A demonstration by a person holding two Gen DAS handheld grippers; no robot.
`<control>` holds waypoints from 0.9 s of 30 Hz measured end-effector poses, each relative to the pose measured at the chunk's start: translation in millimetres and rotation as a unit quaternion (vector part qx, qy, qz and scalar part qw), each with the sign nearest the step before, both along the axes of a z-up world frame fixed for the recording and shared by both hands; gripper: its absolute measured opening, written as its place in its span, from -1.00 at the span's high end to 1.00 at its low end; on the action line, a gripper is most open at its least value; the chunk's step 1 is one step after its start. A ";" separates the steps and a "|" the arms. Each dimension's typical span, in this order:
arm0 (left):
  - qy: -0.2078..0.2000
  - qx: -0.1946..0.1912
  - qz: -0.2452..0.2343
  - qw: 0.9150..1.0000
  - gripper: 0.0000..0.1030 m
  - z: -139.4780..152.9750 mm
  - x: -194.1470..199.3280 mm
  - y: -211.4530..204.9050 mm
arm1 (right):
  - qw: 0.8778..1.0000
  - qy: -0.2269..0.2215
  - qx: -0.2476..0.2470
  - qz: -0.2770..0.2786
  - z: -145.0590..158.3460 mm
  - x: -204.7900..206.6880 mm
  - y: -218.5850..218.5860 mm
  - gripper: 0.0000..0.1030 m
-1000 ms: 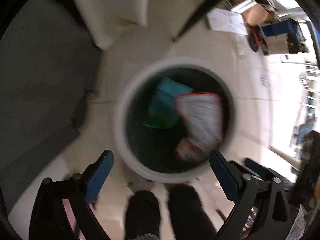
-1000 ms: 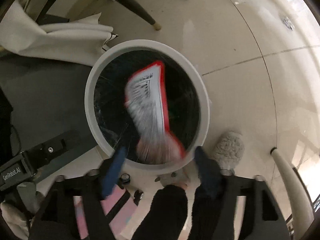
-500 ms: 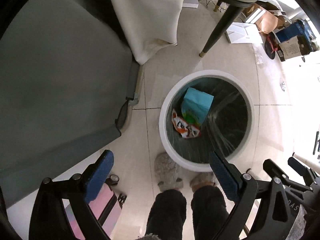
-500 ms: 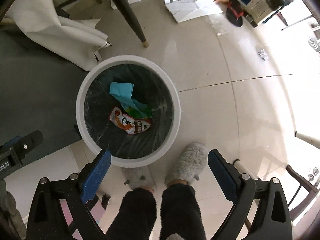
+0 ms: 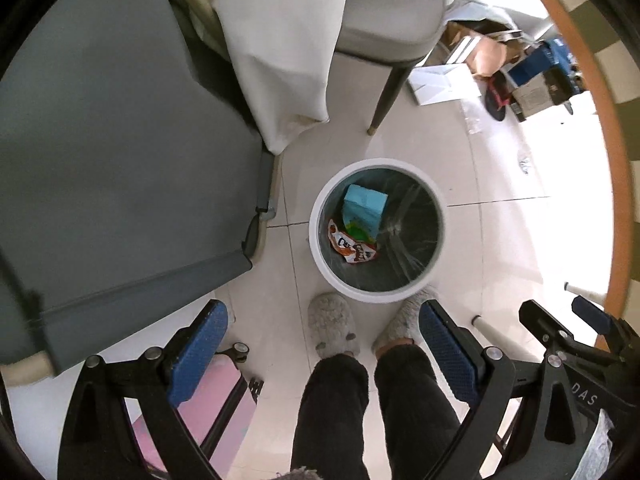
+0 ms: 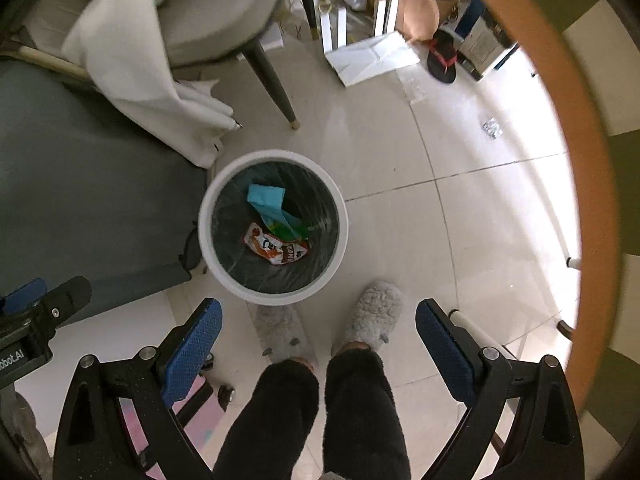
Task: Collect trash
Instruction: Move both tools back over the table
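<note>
Both our left claw (image 5: 320,356) and right claw (image 6: 318,350) gape wide, empty; the crumpled orange snack wrapper (image 6: 276,249) in the white round bin (image 6: 208,216) looks light, crinkly, slippery, best pinched at an edge.

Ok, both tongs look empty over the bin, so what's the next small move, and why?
Probably swing the right tongs toward the small crumpled silver scrap on the tiles past the bin. Both the right and the left tongs are open with nothing between them, the orange snack wrapper and blue carton already lie inside, and that scrap looks like leftover trash.
</note>
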State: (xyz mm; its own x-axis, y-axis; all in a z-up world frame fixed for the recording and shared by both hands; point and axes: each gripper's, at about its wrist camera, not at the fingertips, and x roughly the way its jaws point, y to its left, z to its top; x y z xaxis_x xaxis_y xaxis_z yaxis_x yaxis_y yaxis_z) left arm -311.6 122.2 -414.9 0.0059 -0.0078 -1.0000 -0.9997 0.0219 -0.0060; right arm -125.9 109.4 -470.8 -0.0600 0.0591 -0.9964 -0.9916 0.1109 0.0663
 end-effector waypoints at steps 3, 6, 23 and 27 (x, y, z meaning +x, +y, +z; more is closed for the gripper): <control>-0.002 0.007 -0.007 1.000 -0.90 34.6 -1.4 -7.4 | 1.000 0.004 0.006 -0.004 37.5 0.3 -8.3 -0.91; -0.010 0.017 -0.010 1.000 -0.90 70.9 -3.6 -15.9 | 1.000 0.007 0.014 -0.008 75.3 -0.5 -17.8 -0.91; -0.023 0.129 -0.100 0.986 -0.90 261.8 66.2 -29.0 | 0.983 0.071 0.093 -0.138 284.0 58.1 -80.7 -0.91; -0.030 0.144 -0.159 0.976 -1.00 285.7 141.2 -16.6 | 0.966 0.043 0.118 -0.226 323.7 147.2 -107.3 -0.91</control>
State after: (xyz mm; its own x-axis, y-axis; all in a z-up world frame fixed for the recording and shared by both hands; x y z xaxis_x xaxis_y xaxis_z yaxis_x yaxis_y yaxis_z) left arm -170.5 105.6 -129.2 0.1068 0.2625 -0.9590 -0.9401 0.3407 -0.0115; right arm 21.4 2.1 -147.1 -0.0563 0.3234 -0.9446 -0.8349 0.5036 0.2221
